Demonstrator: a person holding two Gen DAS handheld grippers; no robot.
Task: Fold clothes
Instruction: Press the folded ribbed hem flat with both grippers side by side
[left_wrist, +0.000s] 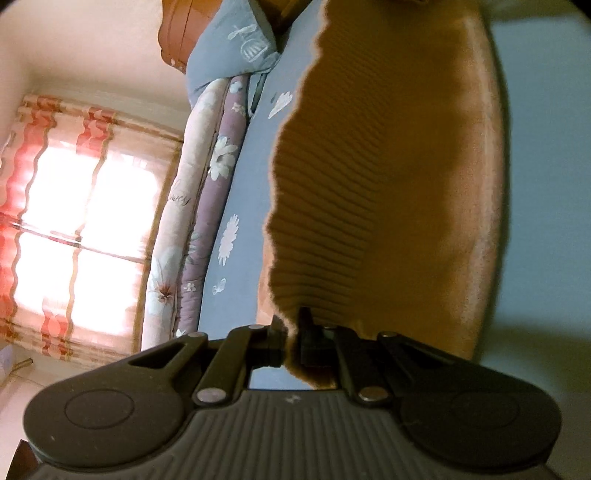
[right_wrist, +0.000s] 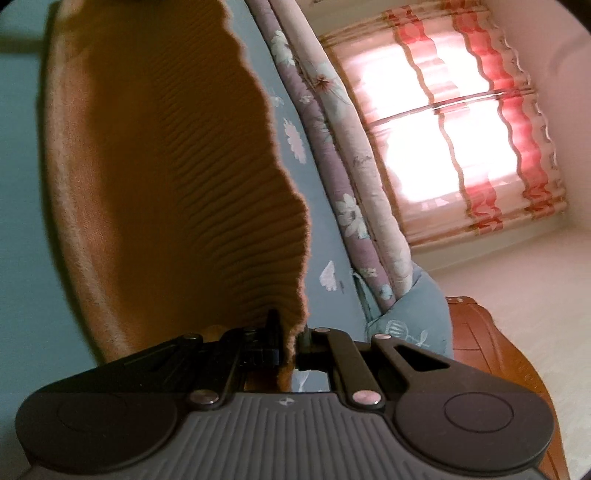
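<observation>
Gripping the ribbed hem of a brown knit sweater, the left hand-held gripper has its jaws clenched on the fabric, a small fold of the knit pinched between its black fingers. Ahead of this hand-held gripper the sweater stretches away in a broad band, its wavy ribbed edge on the left side and a paler, fuzzy stretch on the right. Left of the hem, beyond the jaws, lies a blue bedsheet printed with white flowers, and further left a rolled floral quilt runs along the bed. At the far end a blue pillow leans against a wooden headboard. Far to the left a bright window is covered by a red-and-cream striped curtain.

The right hand-held gripper is likewise clenched on the same ribbed hem, the sweater spreading away ahead of it and to its left. To the right of its jaws are the bedsheet, the quilt, the pillow and the headboard, with the curtain beyond. Both views are slightly blurred.
</observation>
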